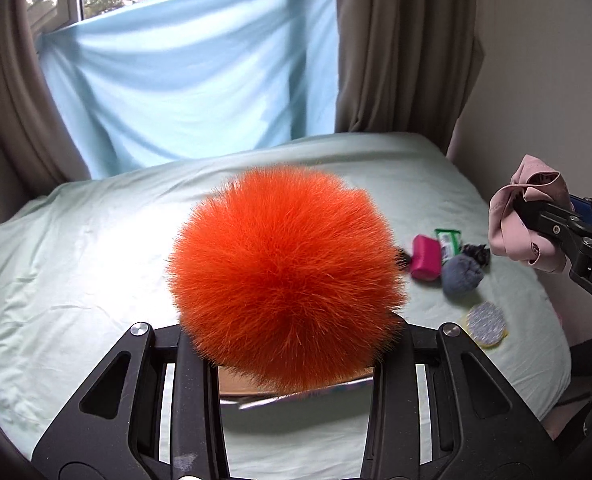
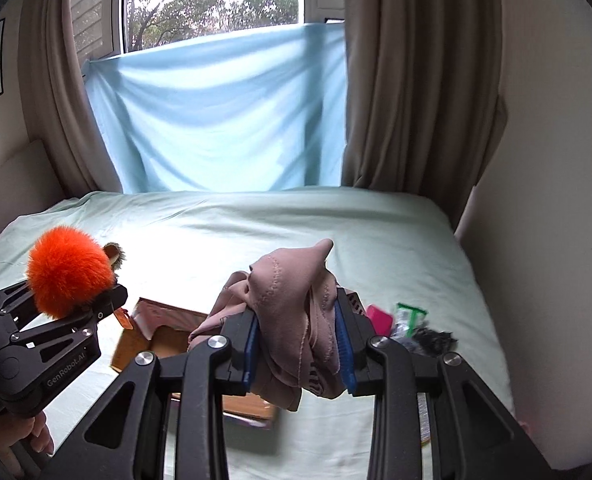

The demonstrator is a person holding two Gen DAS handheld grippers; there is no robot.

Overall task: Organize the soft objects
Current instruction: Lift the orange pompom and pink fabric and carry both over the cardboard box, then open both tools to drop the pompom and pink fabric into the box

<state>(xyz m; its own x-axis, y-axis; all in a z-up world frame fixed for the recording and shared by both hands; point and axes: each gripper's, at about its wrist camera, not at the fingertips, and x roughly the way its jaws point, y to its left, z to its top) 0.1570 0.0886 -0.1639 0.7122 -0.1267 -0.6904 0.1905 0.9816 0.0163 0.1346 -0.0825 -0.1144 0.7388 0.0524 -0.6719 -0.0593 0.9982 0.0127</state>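
My left gripper (image 1: 291, 344) is shut on a fluffy orange pom-pom (image 1: 285, 276) and holds it above the bed; the fur hides the fingertips. It also shows in the right wrist view (image 2: 69, 272), held at the left. My right gripper (image 2: 300, 344) is shut on a bunched dusty-pink cloth (image 2: 291, 312) between its blue pads, above an open cardboard box (image 2: 151, 336). In the left wrist view the pink cloth (image 1: 524, 216) is at the far right. The box edge (image 1: 239, 388) shows under the pom-pom.
On the pale green bed sheet (image 1: 95, 264) lie a magenta pouch (image 1: 426, 258), a green-and-white packet (image 1: 448, 240), a grey-blue pom-pom (image 1: 462, 276), a black scrunchie (image 1: 478, 254) and a round patterned pad (image 1: 486, 324). Curtains and a blue sheet hang behind; a wall stands at right.
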